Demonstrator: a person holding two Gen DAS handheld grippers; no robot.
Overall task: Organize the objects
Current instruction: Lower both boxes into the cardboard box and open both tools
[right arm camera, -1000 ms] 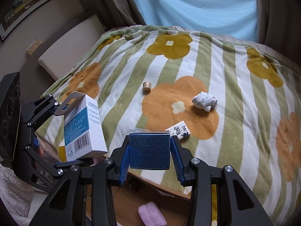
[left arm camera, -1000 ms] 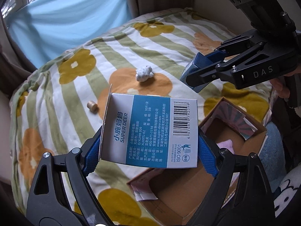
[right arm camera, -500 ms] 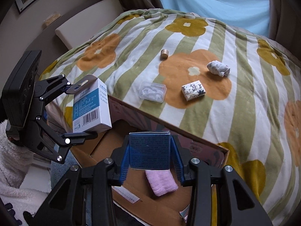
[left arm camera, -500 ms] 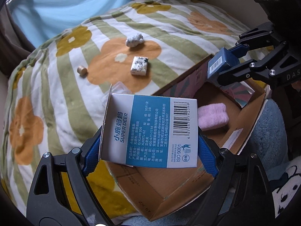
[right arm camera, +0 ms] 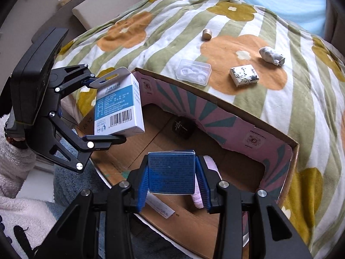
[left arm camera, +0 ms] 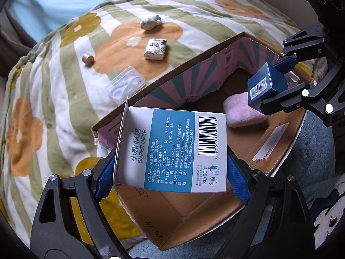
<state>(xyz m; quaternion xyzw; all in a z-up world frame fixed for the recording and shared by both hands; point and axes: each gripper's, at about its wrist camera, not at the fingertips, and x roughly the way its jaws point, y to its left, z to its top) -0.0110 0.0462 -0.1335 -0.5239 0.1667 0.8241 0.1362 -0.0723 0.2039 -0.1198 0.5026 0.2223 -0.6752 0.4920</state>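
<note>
Two handheld grippers hover over an open cardboard box (right arm camera: 278, 149) that sits at the edge of a bed covered by a flowered, striped blanket (right arm camera: 291, 90). In the left wrist view, the left gripper (left arm camera: 170, 172) fills the lower centre of the frame, its blue fingers (left arm camera: 104, 177) pinching a white and blue Super Deer carton (left arm camera: 172, 151) by its two sides, above the near left part of the box. At the right edge of that view, the right gripper (left arm camera: 278, 88) has its fingers clamped on a small dark blue box (left arm camera: 262, 84), held over a pink folded cloth (left arm camera: 241, 112) that lies inside the cardboard box. In the right wrist view, the dark blue box sits low in the centre and the left gripper with its carton is at middle left. Four things remain on the blanket in the upper part of both views: a clear plastic case (right arm camera: 194, 71), a black and white patterned packet (right arm camera: 244, 75), a rolled patterned bundle (right arm camera: 271, 55) and a small brass-coloured cylinder (right arm camera: 207, 35). A likely risk is that the carton, held only by its thin card sides with an open flap sticking up, could buckle or slip and tumble past the box's near edge. The two grippers are near each other over one opening, so lowering both at once could make them collide. Dropping the dark blue box from a height could bounce it off the soft cloth. The clear case lies just beside the box's far wall and could be nudged.
</note>
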